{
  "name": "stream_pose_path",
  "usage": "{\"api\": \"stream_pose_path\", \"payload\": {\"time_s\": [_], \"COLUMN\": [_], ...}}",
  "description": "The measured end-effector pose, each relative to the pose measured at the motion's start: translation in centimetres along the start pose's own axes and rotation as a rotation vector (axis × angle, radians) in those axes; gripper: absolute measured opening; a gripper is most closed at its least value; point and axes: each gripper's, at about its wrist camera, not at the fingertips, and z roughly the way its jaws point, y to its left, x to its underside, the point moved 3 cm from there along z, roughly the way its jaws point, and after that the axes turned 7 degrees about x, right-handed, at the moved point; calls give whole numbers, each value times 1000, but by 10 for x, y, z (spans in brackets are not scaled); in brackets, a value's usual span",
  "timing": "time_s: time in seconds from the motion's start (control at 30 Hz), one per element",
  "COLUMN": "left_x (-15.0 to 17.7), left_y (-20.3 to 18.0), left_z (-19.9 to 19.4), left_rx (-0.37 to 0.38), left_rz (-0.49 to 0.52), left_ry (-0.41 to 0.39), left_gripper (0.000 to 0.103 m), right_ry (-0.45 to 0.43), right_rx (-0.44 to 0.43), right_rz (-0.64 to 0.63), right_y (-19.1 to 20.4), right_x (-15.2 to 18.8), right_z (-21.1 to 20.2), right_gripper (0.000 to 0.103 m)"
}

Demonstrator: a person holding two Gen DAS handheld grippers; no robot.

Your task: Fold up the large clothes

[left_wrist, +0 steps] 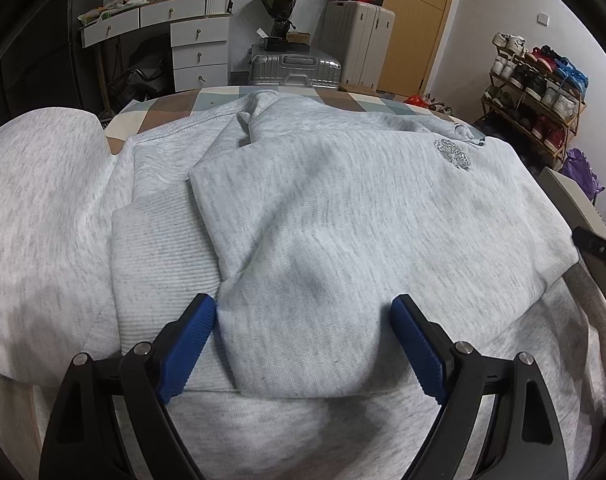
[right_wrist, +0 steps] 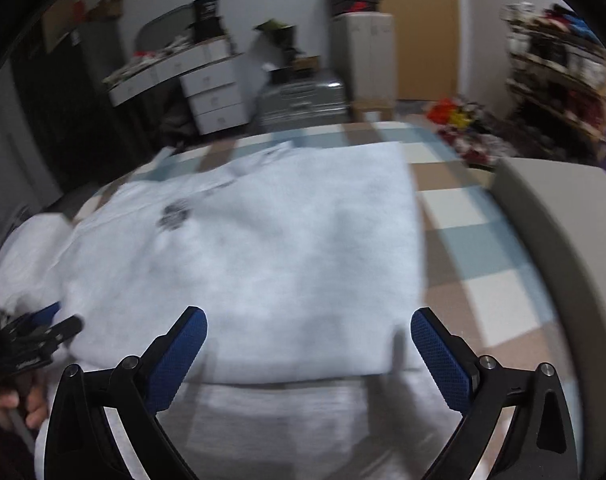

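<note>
Grey sweatshirt (left_wrist: 343,208) lies folded on the checked table (right_wrist: 455,208), spreading toward 12 o'clock from both claws. Left gripper (left_wrist: 303,320) and right gripper (right_wrist: 309,330) hover above its near edge, jaws apart, gripping nothing.

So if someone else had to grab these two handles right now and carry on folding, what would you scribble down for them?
Left gripper: jaws open, holding nothing, hovering over the near edge of the grey sweatshirt.
Right gripper: jaws open, empty, over the sweatshirt's near right corner; its view is blurred.
The sweatshirt lies on the checked table, embroidered emblem facing up.
Done: one sleeve with its ribbed cuff is folded in, and the body looks folded into a rough rectangle.
Left: the far part is still bunched and some fabric hangs off the near edge; probably smooth it and fold once more.
</note>
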Motion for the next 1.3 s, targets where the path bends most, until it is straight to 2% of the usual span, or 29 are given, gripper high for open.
{"api": "stream_pose_path", "payload": {"time_s": [0.13,0.17,0.27,0.37,0.4,0.47,0.5,0.53,0.57,0.6,0.67,0.8,0.87,0.9,0.93,0.97,1.0,1.07,1.1,1.2,1.27,1.3], "left_x": [0,0,-5,-27,-33,-50,-54,-59,-59,-58,-52,-35,-28,-24,-22,-19,-15,-5,1,10,20,28], "left_y": [0,0,-3,-16,-19,-25,-23,-17,-10,0,16,25,29,37,43,54,65,93,113,155,190,213], "left_z": [-1,-2,-15,-30,-28,-14,-5,10,20,28,30,2,-31,-54,-68,-92,-114,-156,-181,-217,-235,-241], "left_rx": [3,3,-15,56,58,0,-40,-88,-118,-147,-139,-90,-55,-65,-79,-100,-118,-165,-198,-278,-329,-344], "left_rz": [-2,-4,-11,-1,12,69,80,70,45,14,-40,-65,-106,-130,-149,-180,-211,-286,-327,-426,-537,-627], "left_ry": [-3,-7,-45,-114,-112,-99,-88,-58,-28,2,3,-23,-65,-96,-121,-169,-213,-308,-355,-401,-420,-422], "left_gripper": [86,86,86,86,86,86,82,71,37,22,20,20,20,20,21,29,48,70,70,70,70,70], "right_ry": [99,69,69,68,68,67,67,66,67,67,67,67,67,67,67,67,66,66,66,66,65,64], "right_rx": [42,55,58,59,60,61,60,60,59,59,59,58,58,58,57,58,58,57,57,56,56,54], "right_rz": [-86,-109,-111,-113,-113,-114,-113,-113,-112,-112,-112,-112,-111,-111,-111,-112,-111,-110,-111,-109,-109,-108], "right_y": [15,18,20,19,19,21,22,21,20,21,17,17,17,17,17,17,17,17,17,16,16,15], "right_x": [19,20,21,20,20,25,25,25,25,25,23,23,23,23,23,23,23,23,23,24,24,24], "right_z": [39,38,39,40,40,36,36,35,35,35,38,38,38,38,38,38,38,38,38,38,35,34], "right_gripper": [103,103,103,103,103,103,103,103,103,103,103,103,103,103,103,103,103,103,103,103,103,103]}}
